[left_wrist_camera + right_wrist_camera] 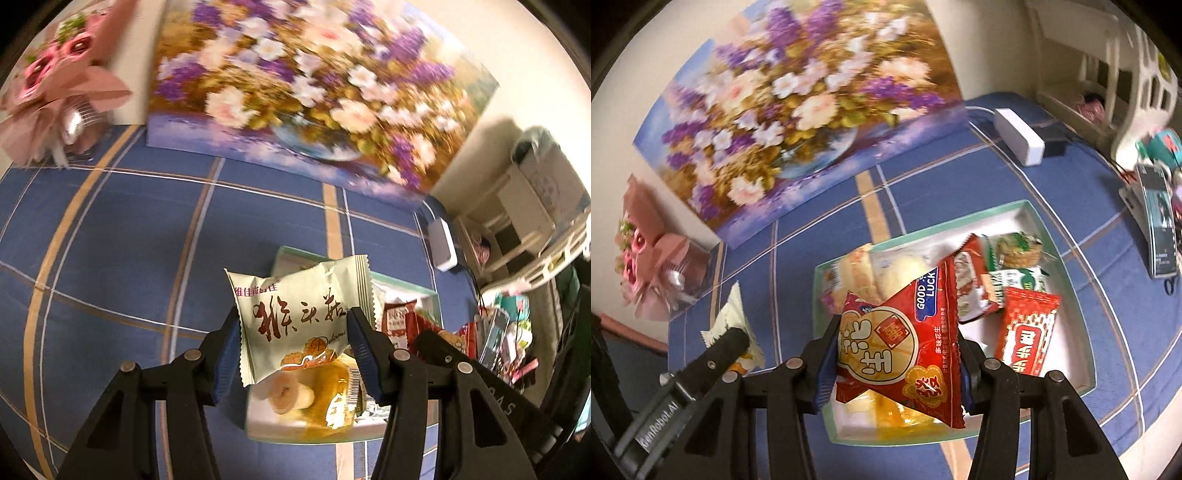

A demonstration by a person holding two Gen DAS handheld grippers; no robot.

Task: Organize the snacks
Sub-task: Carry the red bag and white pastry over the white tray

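Note:
My left gripper (293, 334) is shut on a pale green snack packet (303, 317) with brown lettering, held in the air over the left end of a shallow box with a mint green rim (402, 284). My right gripper (899, 350) is shut on a red peanut packet (905, 350), hanging over the same box (1056, 258). In the box lie several snack packets: a yellow one (328, 402), a red one (1027, 332) and green ones (1015, 266). The right wrist view also catches the left gripper's finger (731, 341) and its pale packet (733, 317) at lower left.
The box rests on a blue plaid cloth (129, 229). A flower painting (303, 88) leans on the wall behind. A pink bouquet (59, 88) stands at the left. A white power strip (1019, 136), a white shelf (535, 229) and a phone on a stand (1161, 225) are at the right.

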